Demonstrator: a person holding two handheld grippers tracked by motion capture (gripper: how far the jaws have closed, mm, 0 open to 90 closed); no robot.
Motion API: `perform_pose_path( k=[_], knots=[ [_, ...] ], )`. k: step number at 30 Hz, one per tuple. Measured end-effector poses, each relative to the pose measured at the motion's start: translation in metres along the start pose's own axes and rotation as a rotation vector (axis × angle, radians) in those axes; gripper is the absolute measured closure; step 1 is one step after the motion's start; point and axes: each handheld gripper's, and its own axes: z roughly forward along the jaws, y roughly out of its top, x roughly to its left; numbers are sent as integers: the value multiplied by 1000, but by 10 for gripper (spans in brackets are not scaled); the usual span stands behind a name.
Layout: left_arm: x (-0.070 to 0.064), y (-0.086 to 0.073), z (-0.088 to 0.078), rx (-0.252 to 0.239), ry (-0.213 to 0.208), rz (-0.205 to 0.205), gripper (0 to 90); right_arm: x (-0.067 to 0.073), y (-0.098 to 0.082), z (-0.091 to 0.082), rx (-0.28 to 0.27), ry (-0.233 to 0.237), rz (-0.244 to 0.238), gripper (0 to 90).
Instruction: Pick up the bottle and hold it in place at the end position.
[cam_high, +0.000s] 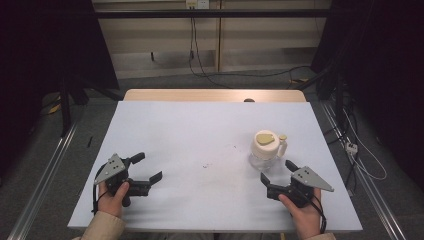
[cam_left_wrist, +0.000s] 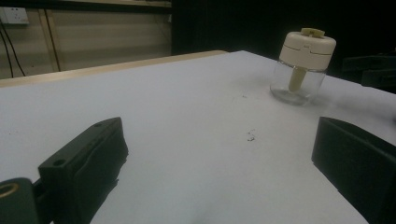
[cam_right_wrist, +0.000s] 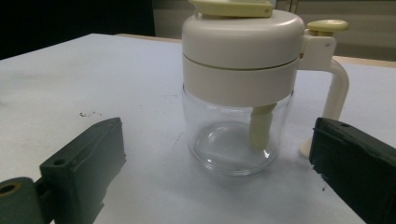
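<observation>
Just before the right gripper, wide apart: glass jar.

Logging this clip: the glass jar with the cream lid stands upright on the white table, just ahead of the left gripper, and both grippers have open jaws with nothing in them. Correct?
Not quite. The jar stands just ahead of the right gripper, not the left gripper, which is far across the table from it; the high view shows this. The rest holds: jar upright, both sets of jaws open, nothing in them.
</observation>
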Motion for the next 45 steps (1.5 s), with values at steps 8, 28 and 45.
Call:
perform_pose_path(
  k=[8, 28, 45],
  knots=[
    [-1, 0, -1, 0, -2, 2, 27, 2, 5, 7, 6, -17, 1, 27],
    [-3, -1, -2, 3, -10, 7, 27, -5, 20, 41, 18, -88, 47, 51],
    [-2, -1, -1, 15, -17, 14, 27, -7, 22, 58, 44, -95, 55, 47]
  ],
)
